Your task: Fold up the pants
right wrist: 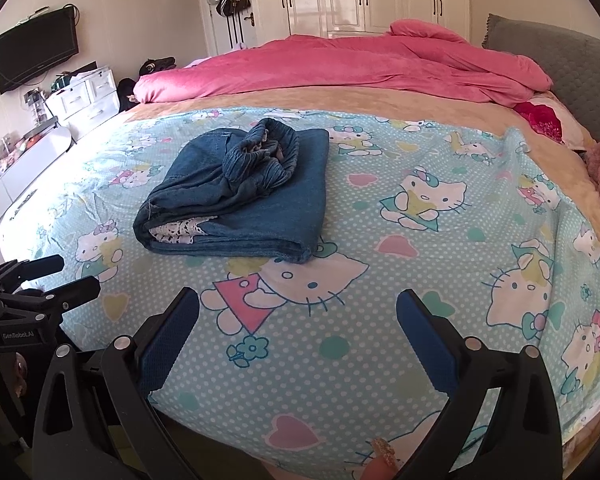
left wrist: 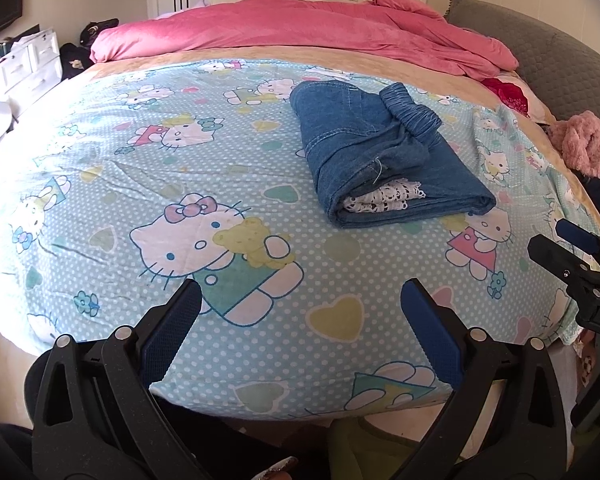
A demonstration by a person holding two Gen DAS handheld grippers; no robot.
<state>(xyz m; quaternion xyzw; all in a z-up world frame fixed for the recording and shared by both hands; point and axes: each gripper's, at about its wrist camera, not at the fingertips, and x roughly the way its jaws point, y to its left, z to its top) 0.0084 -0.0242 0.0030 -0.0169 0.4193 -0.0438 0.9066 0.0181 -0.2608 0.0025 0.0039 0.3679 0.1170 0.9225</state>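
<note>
The blue denim pants (left wrist: 380,156) lie folded in a compact bundle on the light-blue cartoon-cat bedsheet (left wrist: 180,160), elastic waistband on top and white lace trim showing at the near edge. In the right wrist view the pants (right wrist: 240,196) lie ahead and to the left. My left gripper (left wrist: 300,300) is open and empty over the sheet, well short of the pants. My right gripper (right wrist: 298,308) is open and empty, also short of the pants. The right gripper also shows in the left wrist view (left wrist: 568,248), the left one in the right wrist view (right wrist: 56,276).
A pink duvet (left wrist: 300,28) is bunched across the far side of the bed. A grey headboard (left wrist: 560,60) and a pink fluffy item (left wrist: 588,148) are at the right. White drawers (right wrist: 84,96) and a wall television (right wrist: 36,56) stand left of the bed.
</note>
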